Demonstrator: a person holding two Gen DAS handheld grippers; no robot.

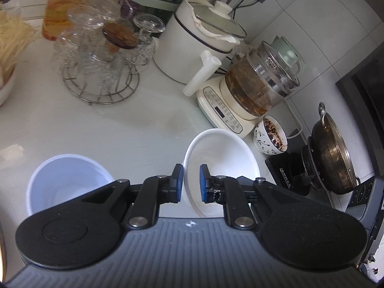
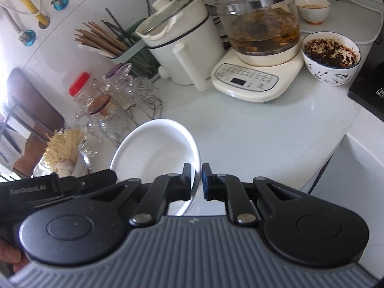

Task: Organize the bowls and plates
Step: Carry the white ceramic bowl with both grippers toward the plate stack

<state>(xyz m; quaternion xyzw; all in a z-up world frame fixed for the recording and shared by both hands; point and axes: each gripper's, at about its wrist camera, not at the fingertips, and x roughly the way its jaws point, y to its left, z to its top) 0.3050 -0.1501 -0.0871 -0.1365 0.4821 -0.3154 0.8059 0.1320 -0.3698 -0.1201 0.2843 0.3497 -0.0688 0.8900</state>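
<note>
Both grippers are clamped on one white bowl (image 1: 223,158), carried tilted above the countertop (image 1: 96,124). The left gripper (image 1: 191,183) pinches the bowl's left rim between its blue pads; the right gripper (image 2: 196,182) pinches the opposite rim, with its jaws nearly together on the thin wall. In the right wrist view the same white bowl (image 2: 153,153) hangs clear of the surface.

Step in hand, as judged: transport of a lifted bowl toward its stacking place. A second white bowl (image 1: 64,182) stands upright on the countertop to the left of the carried one and is the likely destination. The next move calls for levelling the bowl, centring it over that second bowl, lowering it and releasing both rims together.

Count in view: two plain white bowls; one patterned bowl (image 1: 270,135) holding dark residue, beside the glass kettle (image 1: 261,84); one small cup (image 2: 312,9) behind the kettle. No plates are identifiable.
</note>
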